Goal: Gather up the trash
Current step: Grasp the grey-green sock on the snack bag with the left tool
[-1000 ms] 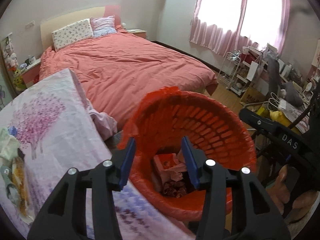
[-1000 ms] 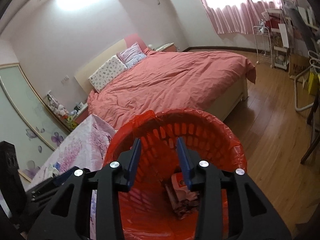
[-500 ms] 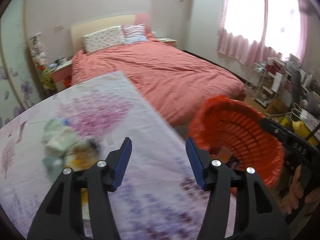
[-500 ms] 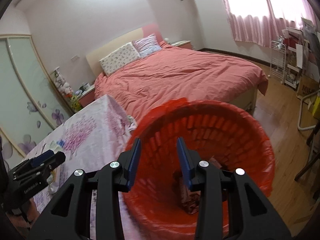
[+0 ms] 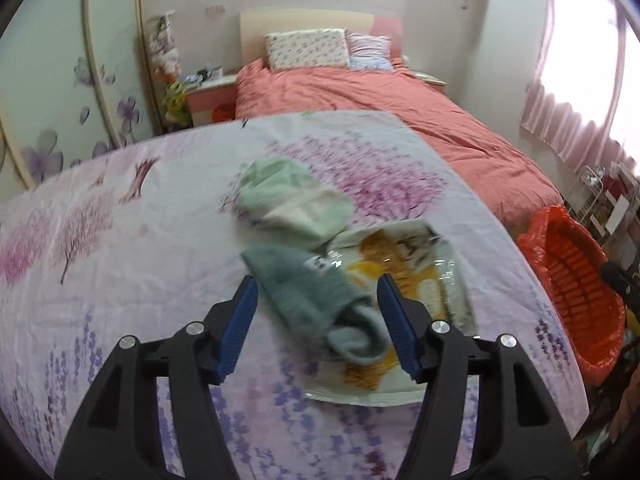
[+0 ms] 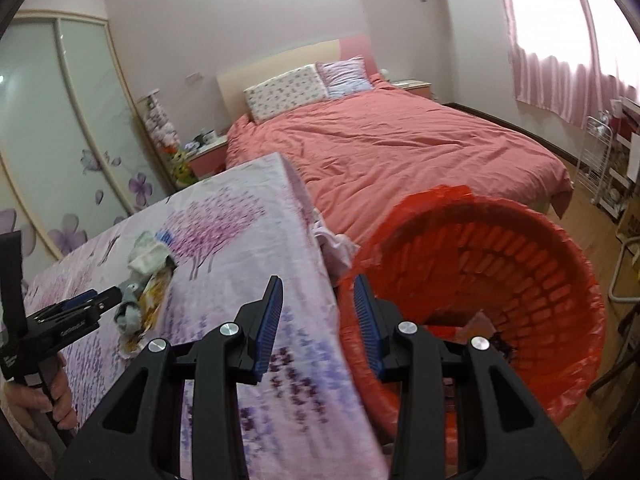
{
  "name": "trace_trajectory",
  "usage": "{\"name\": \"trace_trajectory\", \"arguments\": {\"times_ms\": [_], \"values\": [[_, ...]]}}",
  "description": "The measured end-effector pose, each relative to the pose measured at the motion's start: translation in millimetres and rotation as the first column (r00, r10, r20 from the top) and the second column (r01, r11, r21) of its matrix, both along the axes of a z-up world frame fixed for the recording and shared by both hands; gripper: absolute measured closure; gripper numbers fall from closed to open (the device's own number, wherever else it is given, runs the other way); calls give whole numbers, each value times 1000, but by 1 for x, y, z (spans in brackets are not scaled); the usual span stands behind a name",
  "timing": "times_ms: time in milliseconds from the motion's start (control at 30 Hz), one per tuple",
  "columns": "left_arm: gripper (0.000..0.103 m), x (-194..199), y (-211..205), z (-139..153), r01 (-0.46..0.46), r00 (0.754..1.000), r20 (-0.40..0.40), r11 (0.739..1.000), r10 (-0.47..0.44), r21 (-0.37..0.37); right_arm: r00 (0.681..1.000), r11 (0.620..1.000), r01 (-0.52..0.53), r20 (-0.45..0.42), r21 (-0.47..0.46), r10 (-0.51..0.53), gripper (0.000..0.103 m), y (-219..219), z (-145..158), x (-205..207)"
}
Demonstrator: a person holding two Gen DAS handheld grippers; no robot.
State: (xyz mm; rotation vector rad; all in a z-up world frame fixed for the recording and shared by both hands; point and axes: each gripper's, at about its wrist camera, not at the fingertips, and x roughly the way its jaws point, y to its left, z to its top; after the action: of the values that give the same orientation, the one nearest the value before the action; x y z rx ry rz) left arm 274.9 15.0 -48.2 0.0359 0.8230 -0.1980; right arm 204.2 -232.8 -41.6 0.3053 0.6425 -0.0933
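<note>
Socks: a pale sock (image 5: 292,200) and a grey-green sock (image 5: 320,300) are laid across the wrapper; they are best left unpinched.
Left gripper (image 5: 316,320): jaws have just been opening, wide and empty, framing the grey-green sock.
Wrapper (image 5: 412,268): trash on the flowered cloth (image 5: 120,240), near right; its bare right edge is judged easiest.
Right gripper (image 6: 316,320): narrow, empty.
Bin (image 6: 520,248): far right, red-lined.

- The left gripper (image 5: 316,318) points down at a slant over the right part of the tabletop. Its blue jaws stand apart and have just been opening; they press on nothing.
- A hand (image 6: 48,394) holds the handle of the left gripper at the near left edge.
- The right gripper (image 6: 318,322) slants down over the right edge, its jaws partly apart and empty.
</note>
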Motion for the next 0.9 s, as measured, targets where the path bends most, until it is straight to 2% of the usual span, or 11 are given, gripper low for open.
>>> {"name": "trace_trajectory", "arguments": {"times_ms": [167,267,333,400,433,500,600,767,900], "values": [[42,13,-1,-6,-16,999,-39,998,13,-66,999,999,-38,-15,-10,38,65,19,-4,9],[42,19,-8,-13,-21,999,-50,999,19,-43,998,999,-53,-24,-13,53,65,25,-5,12],[45,21,-10,-19,-26,998,-66,999,23,-34,998,998,-60,-30,-16,59,65,28,-7,14],[62,24,-9,-25,-30,995,-92,999,27,-35,997,997,-70,-38,-14,69,65,33,-9,17],[65,24,-7,-27,-35,994,-101,999,31,-35,997,997,-73,-40,-14,72,65,34,-10,17],[81,23,-3,-30,-43,994,-98,999,40,-27,995,996,-84,-49,-13,83,65,40,-11,18],[90,21,12,-27,-53,994,-95,998,49,-41,993,995,-101,-57,-10,100,65,47,-13,21],[91,15,47,-19,-90,994,-72,995,87,-37,988,990,-138,-65,0,138,65,62,-14,27],[91,13,81,-17,-155,987,-49,988,156,14,981,984,-180,-73,12,181,65,79,-16,33]]}}
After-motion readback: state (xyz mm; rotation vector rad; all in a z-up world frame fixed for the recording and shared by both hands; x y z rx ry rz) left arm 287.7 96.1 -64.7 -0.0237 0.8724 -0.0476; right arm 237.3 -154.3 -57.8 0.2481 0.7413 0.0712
